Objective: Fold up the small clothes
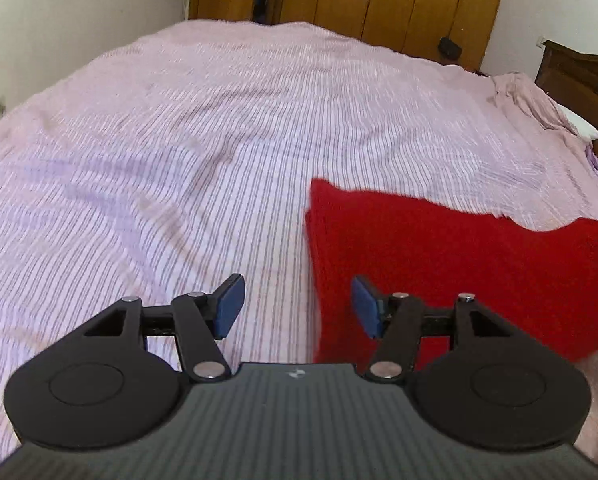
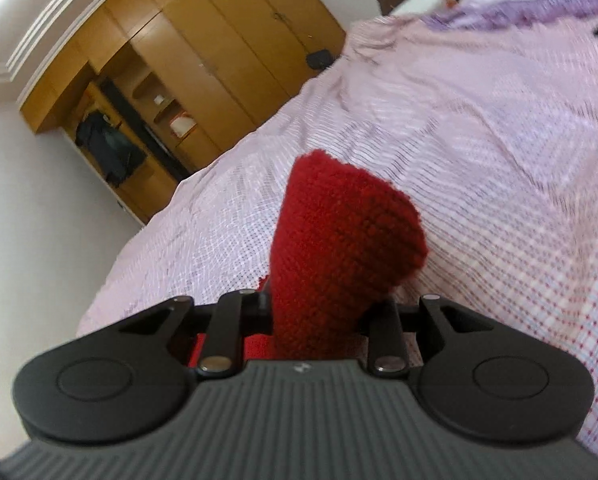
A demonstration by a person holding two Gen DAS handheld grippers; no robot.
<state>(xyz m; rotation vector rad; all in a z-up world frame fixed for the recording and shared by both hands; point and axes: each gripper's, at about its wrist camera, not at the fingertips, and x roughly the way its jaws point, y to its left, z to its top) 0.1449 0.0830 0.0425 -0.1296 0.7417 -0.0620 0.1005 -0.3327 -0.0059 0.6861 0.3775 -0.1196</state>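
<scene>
In the left wrist view, the pink striped bedspread (image 1: 179,140) fills the left and far part of the scene, rumpled in soft folds. The left gripper (image 1: 298,306) hovers low over it with its jaws spread wide and nothing between them; the blue pads (image 1: 229,306) face each other across a gap. The left pad is over bare bedspread, the right pad over the near left edge of the red knitted garment (image 1: 459,264). That garment lies flat on the bed to the right of centre, its left edge running straight from near to far. Farther right, a bunched fold of pink cloth lies near the dark wooden headboard (image 1: 579,80). Wooden wardrobe doors (image 1: 419,0) stand along the far wall.

In the right wrist view the scene is tilted. The wardrobe (image 2: 219,40) is at far left, with open shelves beside it. The right gripper (image 2: 319,312) is clenched on the red knitted garment (image 2: 347,240), a fold of which rises up between the fingers and blocks the pads from sight. The bedspread (image 2: 499,160) stretches away behind it to the right.
</scene>
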